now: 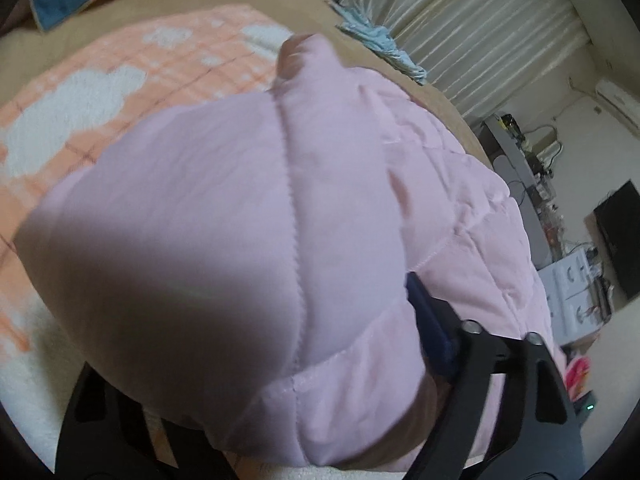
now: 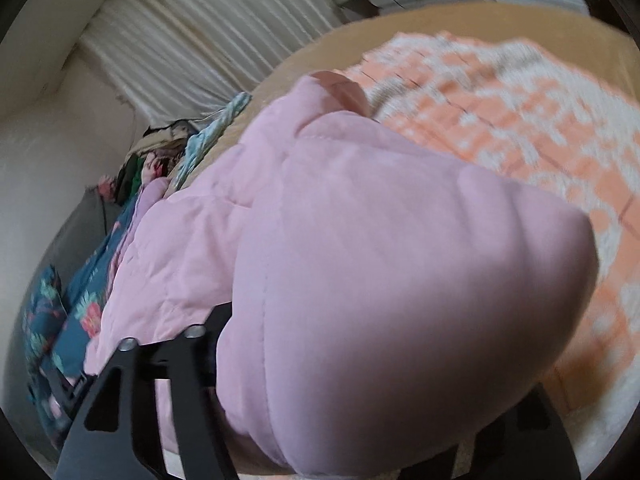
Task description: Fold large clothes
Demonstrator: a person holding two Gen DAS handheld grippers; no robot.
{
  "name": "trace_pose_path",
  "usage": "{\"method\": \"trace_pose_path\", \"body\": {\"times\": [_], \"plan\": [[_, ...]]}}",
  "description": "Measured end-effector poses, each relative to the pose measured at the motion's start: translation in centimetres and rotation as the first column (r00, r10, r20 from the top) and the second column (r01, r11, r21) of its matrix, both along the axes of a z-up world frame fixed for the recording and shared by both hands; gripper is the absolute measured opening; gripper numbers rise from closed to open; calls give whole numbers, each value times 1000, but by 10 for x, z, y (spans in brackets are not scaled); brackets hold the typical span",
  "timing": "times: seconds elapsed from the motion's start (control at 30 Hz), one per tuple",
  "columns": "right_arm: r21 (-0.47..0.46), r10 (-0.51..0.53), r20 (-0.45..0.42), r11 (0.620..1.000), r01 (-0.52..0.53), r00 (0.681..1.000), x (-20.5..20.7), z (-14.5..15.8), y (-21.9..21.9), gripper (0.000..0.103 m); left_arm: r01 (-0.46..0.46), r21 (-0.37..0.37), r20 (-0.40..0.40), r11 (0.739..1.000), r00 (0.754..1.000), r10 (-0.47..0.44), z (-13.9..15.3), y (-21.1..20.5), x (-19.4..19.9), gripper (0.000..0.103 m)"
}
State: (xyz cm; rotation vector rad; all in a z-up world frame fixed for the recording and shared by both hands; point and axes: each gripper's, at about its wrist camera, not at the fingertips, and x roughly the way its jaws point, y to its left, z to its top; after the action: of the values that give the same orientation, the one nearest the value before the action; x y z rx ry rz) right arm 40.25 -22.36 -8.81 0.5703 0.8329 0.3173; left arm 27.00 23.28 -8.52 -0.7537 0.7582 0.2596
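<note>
A pink padded jacket [image 1: 240, 200] fills the left wrist view, bunched into a thick fold over the bed. My left gripper [image 1: 256, 328] has this fold between its fingers. The blue pad of one finger [image 1: 428, 320] presses the fabric's side, while cloth covers the other finger. In the right wrist view the same jacket [image 2: 400, 220] bulges between the fingers of my right gripper [image 2: 380, 340]. One black finger [image 2: 200, 344] lies against the fold and the other is mostly hidden under it. A sleeve end [image 2: 340, 88] sticks up at the far side.
An orange and white checked blanket [image 1: 100, 92] [image 2: 520, 120] covers the tan bed sheet [image 1: 120, 12]. Blue floral bedding [image 2: 60, 320] and a light blue cloth [image 1: 380, 40] lie at the bed's edge. A cream curtain [image 1: 460, 20], a cluttered desk [image 1: 520, 168] and a black screen [image 1: 620, 232] stand beyond.
</note>
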Motion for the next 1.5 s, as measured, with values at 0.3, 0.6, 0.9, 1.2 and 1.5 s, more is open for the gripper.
{"method": "trace_pose_path", "body": {"times": [0.3,0.6,0.9,1.2,1.5], "plan": [[-184,87,85,980,-70,993,-2,24,19,38,48,149,6,988,999,-50,26,-20,5,38],[-299,148,162,950,-94,976,-14,49,31,32,81,255,22,964,996,-90,56,-30,5,30],[-377,236,251,917,-130,939,-39,92,41,30,107,321,45,941,991,-128,90,-40,-10,28],[-411,284,286,899,-151,915,-75,118,32,29,131,370,50,920,986,-160,119,-48,-35,28],[-409,295,284,898,-164,912,-106,125,22,29,144,371,45,917,984,-172,126,-48,-64,28]]}}
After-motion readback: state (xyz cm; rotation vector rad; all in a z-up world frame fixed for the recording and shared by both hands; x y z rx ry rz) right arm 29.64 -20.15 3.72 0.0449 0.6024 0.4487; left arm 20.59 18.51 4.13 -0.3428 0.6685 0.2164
